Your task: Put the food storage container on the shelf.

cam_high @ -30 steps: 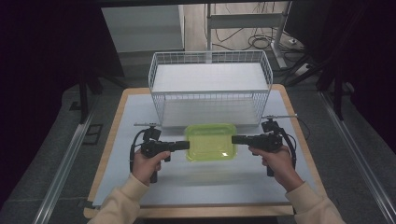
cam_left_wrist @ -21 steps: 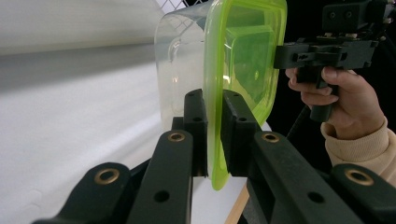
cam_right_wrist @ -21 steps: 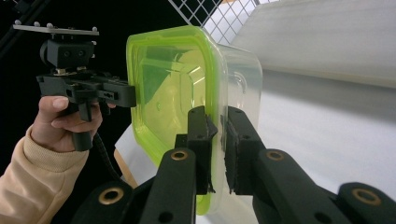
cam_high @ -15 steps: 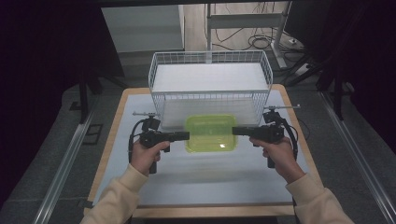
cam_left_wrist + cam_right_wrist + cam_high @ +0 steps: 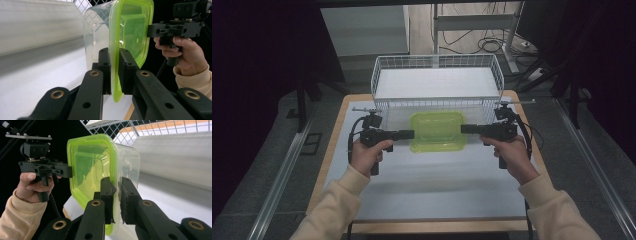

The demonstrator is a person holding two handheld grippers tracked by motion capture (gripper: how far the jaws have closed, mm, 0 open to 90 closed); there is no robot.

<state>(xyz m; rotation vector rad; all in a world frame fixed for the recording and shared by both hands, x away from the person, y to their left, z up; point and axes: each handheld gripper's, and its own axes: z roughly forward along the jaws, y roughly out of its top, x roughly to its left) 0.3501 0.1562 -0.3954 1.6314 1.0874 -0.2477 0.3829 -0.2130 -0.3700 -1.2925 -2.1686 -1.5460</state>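
1. Your left gripper is clamped on the left rim of the green-lidded container; in the left gripper view its jaws pinch the lid edge.
2. The container sits level between your grippers, lid up, long axis running left to right, parallel to the desk's far edge. It lies over the desk's far middle, just in front of the wire basket.
3. Your right gripper is pinching the right rim.

A wood-edged surface is covered by a white mat; a white wire basket stands at its far side
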